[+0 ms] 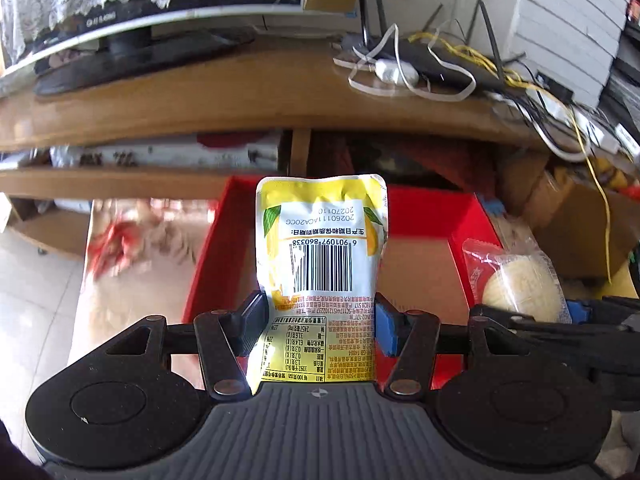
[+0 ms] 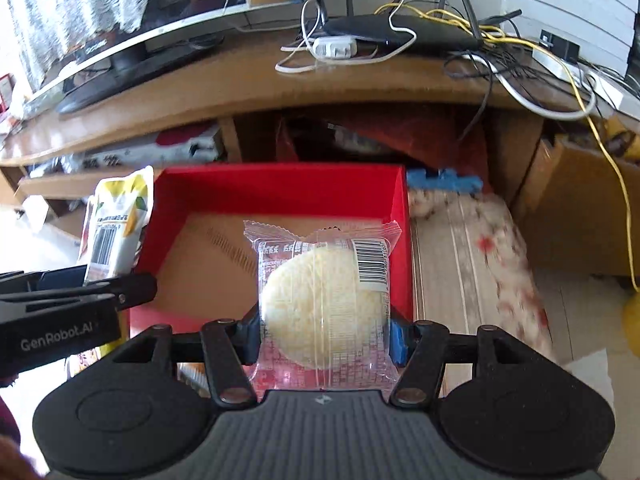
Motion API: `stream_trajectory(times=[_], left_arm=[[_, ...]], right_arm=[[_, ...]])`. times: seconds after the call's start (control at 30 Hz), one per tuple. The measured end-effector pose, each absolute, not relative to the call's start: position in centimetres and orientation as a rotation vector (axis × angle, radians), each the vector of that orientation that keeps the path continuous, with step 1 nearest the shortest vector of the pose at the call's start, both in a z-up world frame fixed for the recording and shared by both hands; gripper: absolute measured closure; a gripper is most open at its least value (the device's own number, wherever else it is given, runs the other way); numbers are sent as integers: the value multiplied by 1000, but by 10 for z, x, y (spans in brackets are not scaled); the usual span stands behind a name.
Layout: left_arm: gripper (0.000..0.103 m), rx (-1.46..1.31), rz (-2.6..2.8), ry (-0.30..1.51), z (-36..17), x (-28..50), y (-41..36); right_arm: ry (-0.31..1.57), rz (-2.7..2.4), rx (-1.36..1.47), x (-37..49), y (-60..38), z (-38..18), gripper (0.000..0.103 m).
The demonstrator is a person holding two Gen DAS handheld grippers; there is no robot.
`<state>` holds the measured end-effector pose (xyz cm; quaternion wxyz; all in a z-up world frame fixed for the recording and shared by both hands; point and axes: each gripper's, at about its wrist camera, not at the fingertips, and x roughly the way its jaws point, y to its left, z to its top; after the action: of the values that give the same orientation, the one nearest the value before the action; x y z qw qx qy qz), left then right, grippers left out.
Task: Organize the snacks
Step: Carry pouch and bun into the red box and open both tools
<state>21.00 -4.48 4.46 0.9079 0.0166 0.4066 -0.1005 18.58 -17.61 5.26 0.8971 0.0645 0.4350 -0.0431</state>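
Note:
My left gripper point(image 1: 318, 320) is shut on a yellow and white snack pouch point(image 1: 320, 248) with a barcode, held upright above the near left part of a red box point(image 1: 400, 200). My right gripper point(image 2: 324, 330) is shut on a clear-wrapped round pale cake point(image 2: 324, 300), held over the near right part of the same red box point(image 2: 280, 188), whose brown cardboard floor shows bare. The cake also shows at the right of the left wrist view point(image 1: 520, 284). The pouch shows at the left of the right wrist view point(image 2: 116, 224), with the left gripper body below it.
A curved wooden desk point(image 2: 240, 80) stands behind the box, carrying a monitor point(image 2: 120, 40), a black router point(image 2: 400, 28) and tangled cables. Shelves under the desk hold clutter. A flowered cloth point(image 2: 480, 248) lies right of the box. A cardboard carton point(image 2: 580, 208) stands at far right.

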Motion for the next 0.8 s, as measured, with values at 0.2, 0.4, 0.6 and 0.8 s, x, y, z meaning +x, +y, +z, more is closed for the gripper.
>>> stream_trajectory(times=[0.2,0.4,0.6,0.8], left_arm=[[40,60,-181,802,30,252,-57],[40,77,-181,853,-9,275,-57],[39,98,-166,940,-38,278,-53],[36,147,-145,938,-29,263,-58]], right_arm=[[907,-89,116,230,-182,30,45],[948,-54,97,254,-181,-7,45],[906,-69,-35,254,-166,-19,45],[924,-66,-97,244,-155,-20,45]])
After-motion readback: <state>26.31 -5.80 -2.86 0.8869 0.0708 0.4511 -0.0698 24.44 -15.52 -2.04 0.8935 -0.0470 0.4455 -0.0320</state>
